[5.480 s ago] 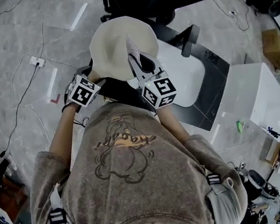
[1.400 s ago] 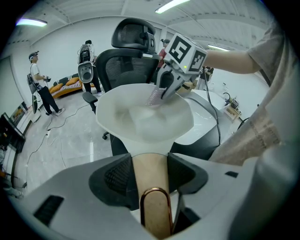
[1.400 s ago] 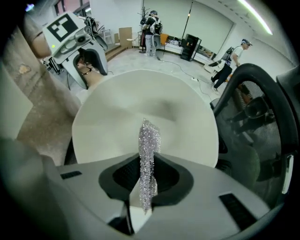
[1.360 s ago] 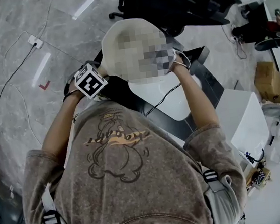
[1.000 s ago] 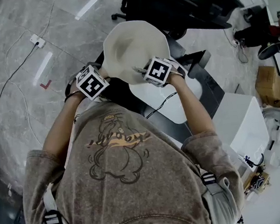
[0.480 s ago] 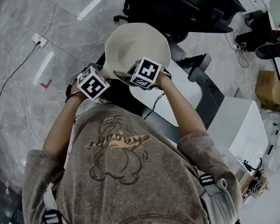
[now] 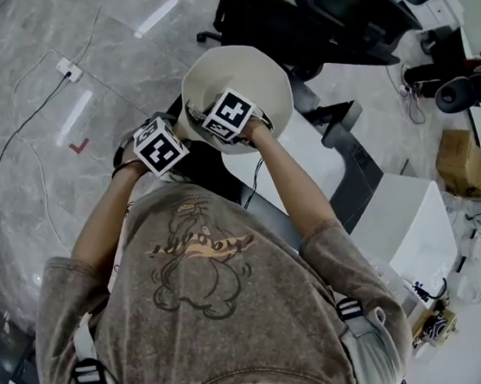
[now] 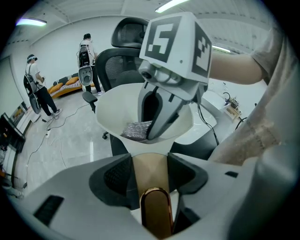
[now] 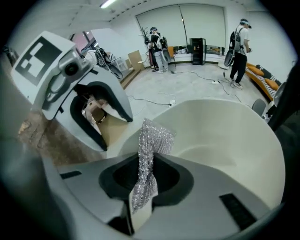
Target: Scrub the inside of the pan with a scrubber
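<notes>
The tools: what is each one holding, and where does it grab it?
The left tool grips the pan by its handle. The right tool pinches the scrubber by its near end; the rest sticks out into the pan.

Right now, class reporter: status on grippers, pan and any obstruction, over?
Left gripper shut on pan handle. Right gripper shut on scrubber, inside pan. Nothing else in pan.
</notes>
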The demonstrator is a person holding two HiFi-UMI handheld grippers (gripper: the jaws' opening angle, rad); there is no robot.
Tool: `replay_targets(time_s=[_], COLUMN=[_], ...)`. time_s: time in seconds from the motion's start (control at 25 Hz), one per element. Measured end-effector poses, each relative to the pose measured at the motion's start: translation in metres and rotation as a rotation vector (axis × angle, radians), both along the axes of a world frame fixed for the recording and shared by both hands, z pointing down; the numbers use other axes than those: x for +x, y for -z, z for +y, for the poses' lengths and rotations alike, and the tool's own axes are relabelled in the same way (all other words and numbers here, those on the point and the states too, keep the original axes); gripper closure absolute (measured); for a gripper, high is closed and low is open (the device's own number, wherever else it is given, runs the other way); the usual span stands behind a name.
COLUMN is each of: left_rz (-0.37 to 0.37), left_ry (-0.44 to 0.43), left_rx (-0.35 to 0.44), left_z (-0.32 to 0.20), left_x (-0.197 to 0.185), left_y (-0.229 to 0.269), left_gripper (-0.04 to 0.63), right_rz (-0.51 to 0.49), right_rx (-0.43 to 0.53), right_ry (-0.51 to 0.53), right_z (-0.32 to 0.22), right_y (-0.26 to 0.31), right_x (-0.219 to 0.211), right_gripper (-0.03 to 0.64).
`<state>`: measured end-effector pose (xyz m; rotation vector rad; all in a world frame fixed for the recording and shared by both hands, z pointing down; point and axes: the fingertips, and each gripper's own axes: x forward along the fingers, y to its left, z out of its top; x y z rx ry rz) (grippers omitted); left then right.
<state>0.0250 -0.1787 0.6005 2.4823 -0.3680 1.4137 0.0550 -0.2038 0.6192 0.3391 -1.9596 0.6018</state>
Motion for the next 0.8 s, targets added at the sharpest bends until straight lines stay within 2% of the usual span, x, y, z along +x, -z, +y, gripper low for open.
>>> replay_targets(time_s=[0.32,0.4,0.52,0.64,0.8], left_rz=[0.009,0.009,0.011,0.015,0.019], left_ry=[-0.005,-0.004,-0.001,0.000,0.001], left_rx=[-0.006,-0.005,-0.003,-0.004,-0.009], left_z=[0.001,0.001,0.001,0.001,0.002], left_x=[0.002,0.002,0.001,0.001,0.000], left_y=[0.001,0.001,0.000,0.000,0.003], left_gripper=[0.339,0.339,0.341,0.341,0.341], right_rz=[0.031,0.098,0.255,0.289,0.318], right_rx=[0.162,0.204,0.258,0.337,0.349], right_ry=[-0.146,-0.163,-0.154,-0.136,-0.171], right_z=[-0.068,-0.079,-0.088,-0.106,-0.113], right_y=[-0.005,-0.011,-0.029,-0.042,-0.050], right_x=[-0.001,0.010,0.039,0.056,0.092], right_gripper=[0.534,0.531,0.526,0.522,0.523])
